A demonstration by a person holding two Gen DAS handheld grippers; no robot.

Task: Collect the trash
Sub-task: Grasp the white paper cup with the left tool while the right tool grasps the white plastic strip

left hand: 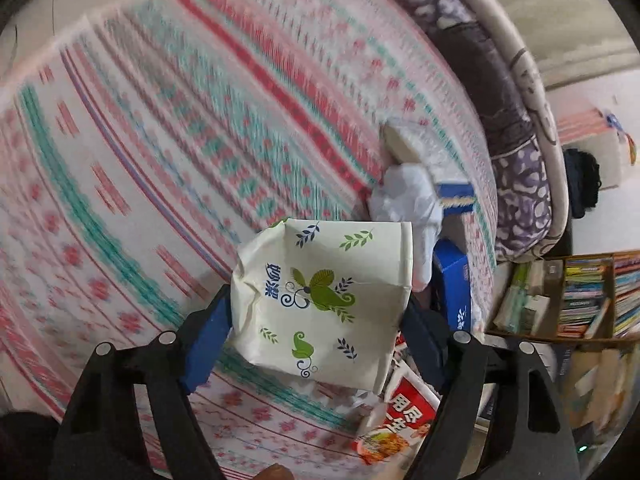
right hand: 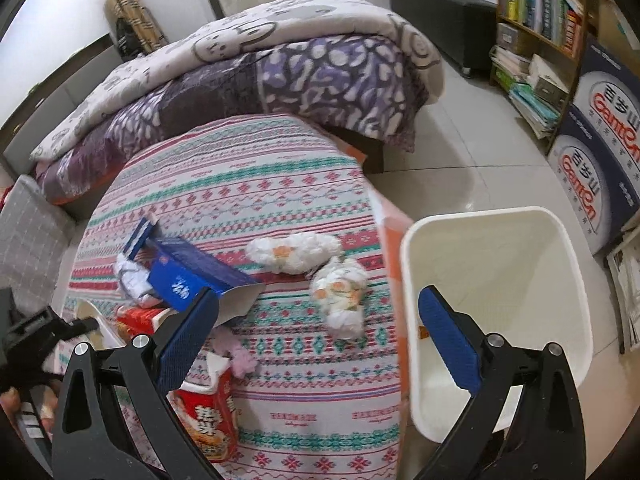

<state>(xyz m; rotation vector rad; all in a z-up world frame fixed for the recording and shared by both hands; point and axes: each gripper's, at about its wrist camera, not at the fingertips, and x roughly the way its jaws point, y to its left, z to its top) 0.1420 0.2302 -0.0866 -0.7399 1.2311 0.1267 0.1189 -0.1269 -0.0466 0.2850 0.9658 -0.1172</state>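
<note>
My left gripper is shut on a crushed white paper cup with green leaf prints, held above the patterned tablecloth. My right gripper is open and empty, over the table edge beside a white trash bin on the floor. On the table lie a blue box, two crumpled white wrappers, a red snack packet, a pink scrap and crumpled white paper. The left gripper body shows at the left edge.
A bed with a purple and white quilt stands behind the table. Bookshelves and stacked printed cartons line the right wall. The floor is pale tile.
</note>
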